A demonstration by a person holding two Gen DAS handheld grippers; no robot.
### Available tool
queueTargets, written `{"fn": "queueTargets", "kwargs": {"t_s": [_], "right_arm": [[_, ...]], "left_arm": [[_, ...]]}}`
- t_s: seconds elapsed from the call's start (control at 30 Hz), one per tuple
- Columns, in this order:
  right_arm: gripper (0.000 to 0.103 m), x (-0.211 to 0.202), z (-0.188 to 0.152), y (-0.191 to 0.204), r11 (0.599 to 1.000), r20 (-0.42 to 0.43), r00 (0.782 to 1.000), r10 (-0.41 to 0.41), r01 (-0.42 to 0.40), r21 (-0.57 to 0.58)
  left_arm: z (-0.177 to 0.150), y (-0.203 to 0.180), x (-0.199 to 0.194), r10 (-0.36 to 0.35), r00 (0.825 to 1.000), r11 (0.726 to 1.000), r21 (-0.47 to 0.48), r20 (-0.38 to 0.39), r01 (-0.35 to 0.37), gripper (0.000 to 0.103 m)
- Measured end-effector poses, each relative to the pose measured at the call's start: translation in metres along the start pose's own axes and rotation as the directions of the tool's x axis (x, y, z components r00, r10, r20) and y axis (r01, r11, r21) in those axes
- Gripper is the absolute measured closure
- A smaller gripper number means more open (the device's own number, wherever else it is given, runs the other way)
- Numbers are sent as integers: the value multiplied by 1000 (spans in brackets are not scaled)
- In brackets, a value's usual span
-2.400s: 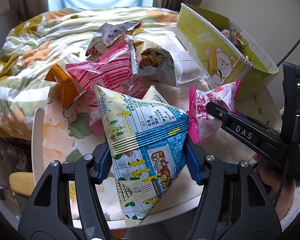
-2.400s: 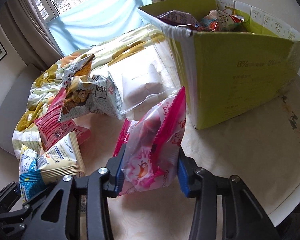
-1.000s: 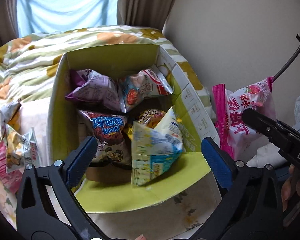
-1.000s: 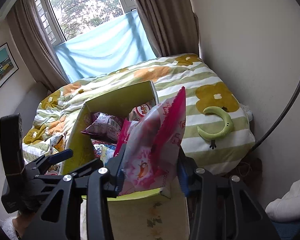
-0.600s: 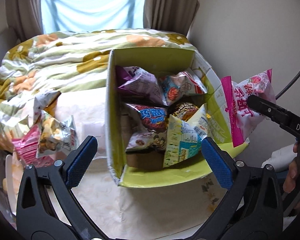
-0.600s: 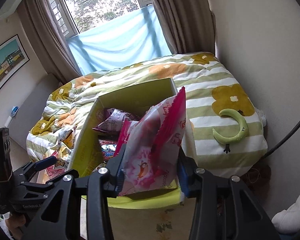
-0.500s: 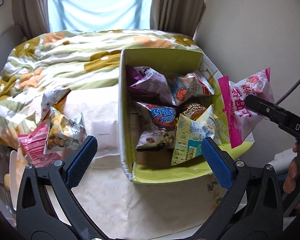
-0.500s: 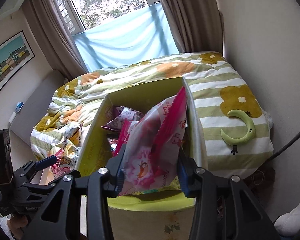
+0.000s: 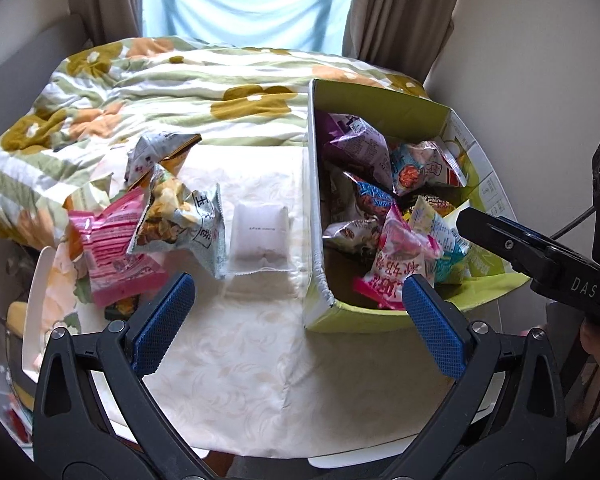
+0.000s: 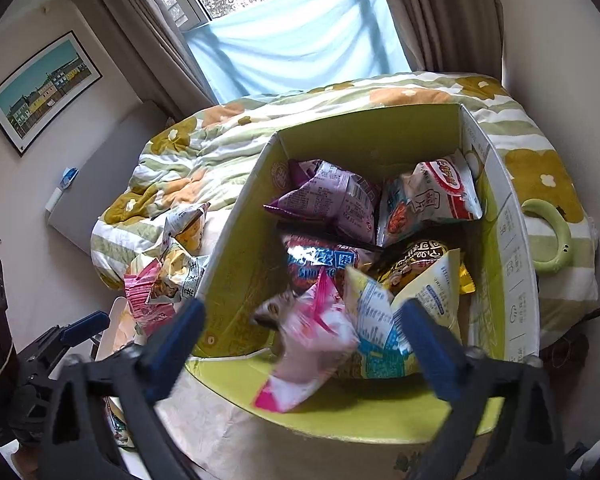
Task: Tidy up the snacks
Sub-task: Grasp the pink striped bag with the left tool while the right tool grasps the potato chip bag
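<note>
Left wrist view: left gripper (image 9: 298, 320) jaws wide apart, empty. Pink snack packet (image 9: 396, 258) inside green box (image 9: 315, 208), at near end, long axis toward camera.
Right wrist view: right gripper (image 10: 300, 340) jaws just sprung wide, packet (image 10: 312, 340) blurred, loose between them, tilted, lower end at box's near wall.

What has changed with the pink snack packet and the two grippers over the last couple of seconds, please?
The right gripper carried the pink snack packet over the green box; its jaws have just been opening, dropping it in. The left gripper had already released its blue-and-yellow packet there and is open. The packets on the table remain.
</note>
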State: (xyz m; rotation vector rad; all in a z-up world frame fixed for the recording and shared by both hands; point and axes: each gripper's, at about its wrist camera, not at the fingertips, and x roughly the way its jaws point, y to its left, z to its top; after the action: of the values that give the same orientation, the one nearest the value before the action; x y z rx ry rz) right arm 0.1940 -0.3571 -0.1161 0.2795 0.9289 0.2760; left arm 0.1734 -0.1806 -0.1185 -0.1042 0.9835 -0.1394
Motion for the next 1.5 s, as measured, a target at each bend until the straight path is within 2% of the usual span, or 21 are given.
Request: {"fn": "queueTargets", "kwargs": {"t_s": [0.1,0.3,0.47,0.7,0.83,1.0,1.1,1.2,1.5], "right_arm": [[0,-8,-9,-3,1000,38,999,14,-13,-23],[0,-20,-14,5,993,52,997,-48,53,-104],[0,-37,-13,16,982,64,994,-92,101,-162],[0,-65,-9,47,958,112,986,-123,147,-247],[0,-74,-12,68,953,131,983,-133,163,-255],[0,-71,-14,88,973,112,989,-94,115,-200],[0,-65,-17,107,969,130,982,-133,157,-192],[0,-52,-19,128,975,105,987,-121,138,-176],[0,3,-20,196,979,71,985,-158,166,-116]], "left_arm": [[-10,0,0,-10,1000,1000,-5,-9,10,1],[-17,-9,-11,-1,1000,1000,21,15,1,1],[-20,-10,-38,19,998,999,27,64,-20,1],[-30,13,-81,64,990,998,-6,125,-63,1],[-37,38,-99,74,986,997,-38,149,-69,1],[-38,79,-112,77,984,996,-61,160,-69,1],[-35,107,-114,69,986,997,-52,152,-62,1],[-31,136,-113,56,989,998,-34,138,-52,1],[-8,219,-86,-27,998,1000,12,58,26,1]]}}
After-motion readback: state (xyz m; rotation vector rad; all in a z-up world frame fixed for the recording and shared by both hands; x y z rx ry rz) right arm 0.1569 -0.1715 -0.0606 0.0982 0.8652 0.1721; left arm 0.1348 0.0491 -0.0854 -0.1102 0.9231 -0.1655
